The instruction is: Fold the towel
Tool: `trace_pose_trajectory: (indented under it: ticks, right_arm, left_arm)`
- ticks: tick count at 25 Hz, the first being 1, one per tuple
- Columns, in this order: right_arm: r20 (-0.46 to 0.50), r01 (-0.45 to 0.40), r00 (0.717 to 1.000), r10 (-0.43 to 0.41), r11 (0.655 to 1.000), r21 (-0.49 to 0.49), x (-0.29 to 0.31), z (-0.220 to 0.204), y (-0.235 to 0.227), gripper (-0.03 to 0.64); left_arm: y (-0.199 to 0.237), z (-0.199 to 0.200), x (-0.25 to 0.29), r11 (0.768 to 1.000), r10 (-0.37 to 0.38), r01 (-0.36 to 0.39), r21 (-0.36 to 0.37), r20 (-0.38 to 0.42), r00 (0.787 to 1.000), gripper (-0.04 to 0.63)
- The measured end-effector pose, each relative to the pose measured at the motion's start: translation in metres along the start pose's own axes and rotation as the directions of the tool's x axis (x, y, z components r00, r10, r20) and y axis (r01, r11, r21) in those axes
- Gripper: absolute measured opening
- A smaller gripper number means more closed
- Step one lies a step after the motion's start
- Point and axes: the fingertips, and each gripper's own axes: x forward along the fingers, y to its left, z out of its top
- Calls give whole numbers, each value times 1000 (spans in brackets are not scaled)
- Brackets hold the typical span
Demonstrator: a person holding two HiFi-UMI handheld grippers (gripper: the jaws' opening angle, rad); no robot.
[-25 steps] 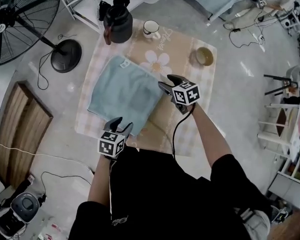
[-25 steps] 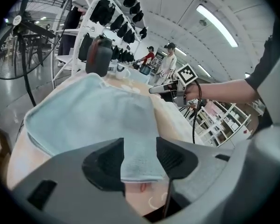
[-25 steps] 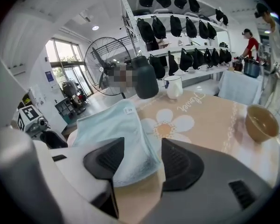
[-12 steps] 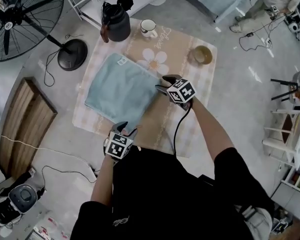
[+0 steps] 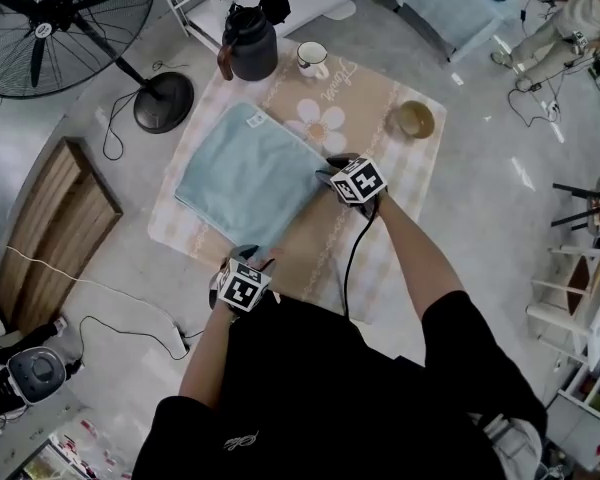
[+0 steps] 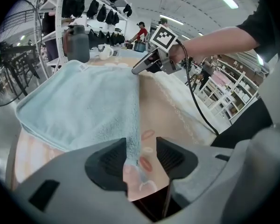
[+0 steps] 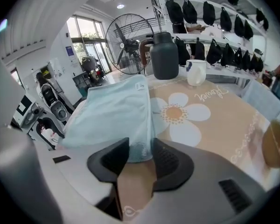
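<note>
The towel (image 5: 248,173) is spread on the mat (image 5: 380,108). Its near corner is straddled by the wide left tongs (image 6: 141,160). Its right corner is flanked by the right tongs (image 7: 141,157), which have just been closing but are not yet pressed on it.

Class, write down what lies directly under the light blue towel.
The towel lies on a beige mat with a white daisy; its checked border shows beyond the towel's edges. The mat's print beneath the towel is covered and cannot be seen.

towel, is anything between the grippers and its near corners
Nothing visible. The towel has a corner between the open jaws of the left gripper and of the right gripper, whose jaws have just been closing. Only the mat lies underneath.
</note>
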Motion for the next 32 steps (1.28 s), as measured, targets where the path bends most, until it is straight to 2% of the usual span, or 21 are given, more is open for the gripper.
trace_pose_trajectory:
  ticks: [3, 6, 8, 10, 13, 18, 22, 26, 32]
  right_arm:
    - [2, 5, 1000, -5, 998, 69, -8, -9, -2, 30]
    - [28, -1, 1000, -2, 994, 113, -17, -13, -3, 28]
    - [40, 6, 999, -10, 995, 100, -23, -17, -2, 26]
    - [49, 21, 998, -25, 998, 67, -29, -22, 1, 26]
    - [60, 40, 997, -41, 999, 16, -38, -30, 7, 25]
    - [69, 55, 996, -53, 998, -32, -56, -51, 13, 23]
    - [71, 50, 996, -48, 999, -20, -73, -75, 12, 23]
    - [82, 58, 995, -59, 998, 12, -86, -90, 10, 23]
    - [120, 80, 990, -81, 997, 13, -96, -74, 13, 23]
  left_arm:
    - [4, -10, 7, 1000, 18, -19, -22, -51, 999, 187]
    - [7, -15, 7, 999, 40, -42, -15, -83, 996, 140]
    - [9, -15, 5, 998, 53, -54, -11, -82, 995, 57]
    - [8, -15, 2, 998, 53, -56, -29, -71, 996, 43]
    - [3, -17, -7, 997, 55, -59, -57, -71, 996, 37]
    - [-21, -21, -13, 999, 13, -14, -33, -59, 998, 32]
    - [-45, -25, -17, 999, -30, 29, -16, -53, 998, 31]
    - [-53, -24, -22, 1000, -30, 30, 5, -52, 998, 31]
    - [-46, -15, -32, 999, -31, 30, -14, -42, 999, 29]
